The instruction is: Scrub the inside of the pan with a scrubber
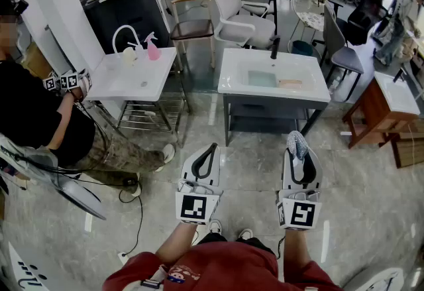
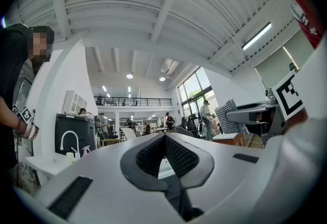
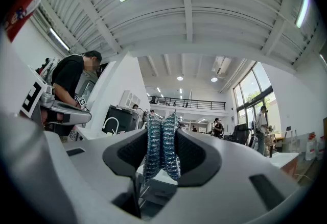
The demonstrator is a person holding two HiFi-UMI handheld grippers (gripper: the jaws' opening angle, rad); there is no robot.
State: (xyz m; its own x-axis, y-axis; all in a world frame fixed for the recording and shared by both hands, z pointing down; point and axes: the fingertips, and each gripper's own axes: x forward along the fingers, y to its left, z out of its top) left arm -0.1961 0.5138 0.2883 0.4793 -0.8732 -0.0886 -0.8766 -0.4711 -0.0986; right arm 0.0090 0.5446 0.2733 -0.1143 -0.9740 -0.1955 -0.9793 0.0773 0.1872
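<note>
My right gripper (image 1: 299, 152) clamps the scrubber (image 3: 162, 142), while my left gripper (image 1: 211, 150) is closed on nothing. I see no pan, even at the sink (image 1: 228, 79) ahead. Pressed hard, the springy mesh may slip free.

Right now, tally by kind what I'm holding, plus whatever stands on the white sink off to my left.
Hand-held grippers: 2, the left hand-held gripper and the right hand-held gripper
Scrubber: 1, in the right one
Tap: 1
Bottles: 2, a pink spray bottle and a pale bottle
Total: 6
</note>
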